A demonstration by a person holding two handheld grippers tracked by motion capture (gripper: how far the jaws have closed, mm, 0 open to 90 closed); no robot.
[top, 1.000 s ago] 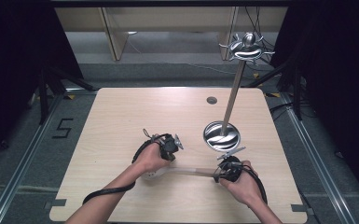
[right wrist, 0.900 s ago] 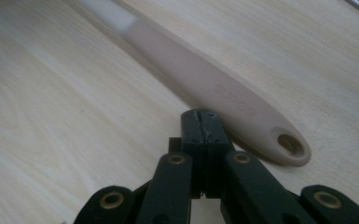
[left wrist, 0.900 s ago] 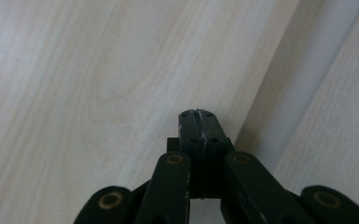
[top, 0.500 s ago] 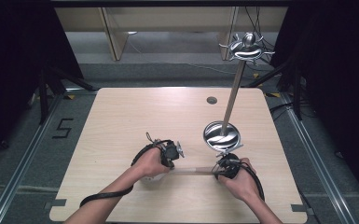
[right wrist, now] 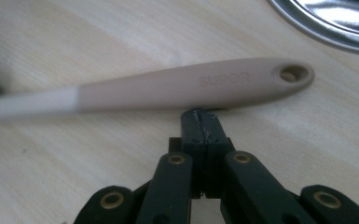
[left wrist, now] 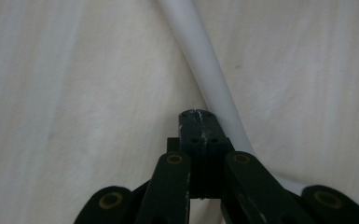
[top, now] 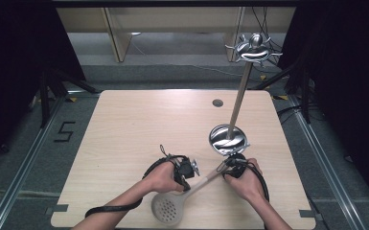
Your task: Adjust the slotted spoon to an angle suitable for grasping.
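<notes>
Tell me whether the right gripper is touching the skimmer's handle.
Cannot tell. In the right gripper view the shut right gripper sits right at the skimmer handle, its tip meeting the handle's lower edge, with neither contact nor gap plain.

On the bench (top: 124, 134), a slotted spoon (top: 170, 208) lies near the front edge, its bowl toward the person and its handle (right wrist: 191, 86) running back and to the right. The left gripper (top: 191, 167) sits just left of the handle's middle and the right gripper (top: 227, 165) at its far end. Just behind the right gripper stands a rack's round base (top: 227, 139), its pole (top: 237, 103) rising to a hook crown (top: 251, 50); a small round hole (top: 217, 102) lies farther back.
</notes>
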